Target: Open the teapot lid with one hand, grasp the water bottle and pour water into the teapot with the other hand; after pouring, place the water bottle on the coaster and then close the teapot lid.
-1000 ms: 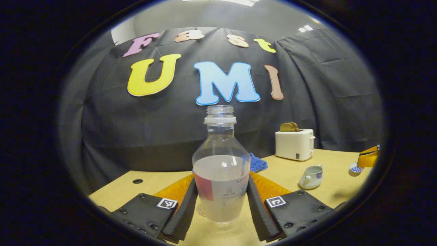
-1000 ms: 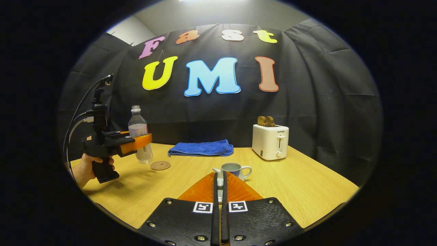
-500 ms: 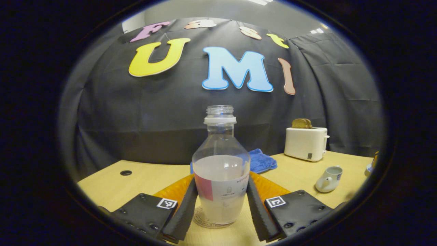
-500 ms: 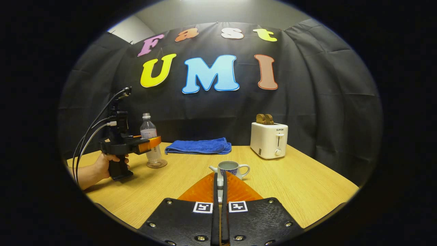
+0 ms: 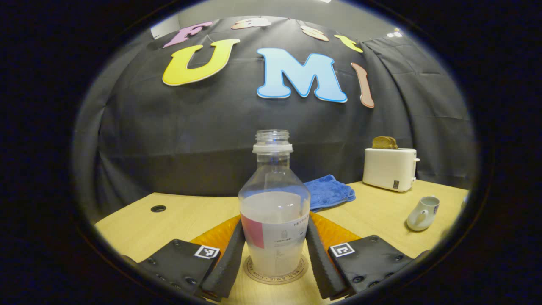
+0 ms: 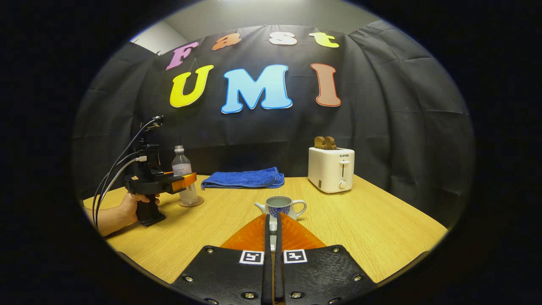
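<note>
A clear, uncapped water bottle [image 5: 274, 220], about half full, stands upright on the round coaster [image 5: 275, 273]. My left gripper [image 5: 275, 223] is shut on its sides just above the label. In the right gripper view, the same bottle [image 6: 181, 163] and coaster [image 6: 191, 203] sit at the table's left, with a hand holding the left gripper [image 6: 183, 181] there. The white teapot [image 6: 280, 206] with blue pattern stands open, water inside, just ahead of my right gripper [image 6: 273, 217]. That gripper is shut on the small teapot lid [image 6: 273, 226]. The teapot [image 5: 421, 209] is also at the far right of the left gripper view.
A folded blue towel [image 6: 243, 178] lies at the back of the wooden table [image 6: 372, 237]. A white toaster [image 6: 331, 169] with bread in it stands at the back right. A round hole [image 5: 158, 208] is in the table's far left corner.
The left gripper carried the bottle left and down; its base now rests on the coaster. The right gripper, still shut on the lid, drew back slightly from the teapot.
</note>
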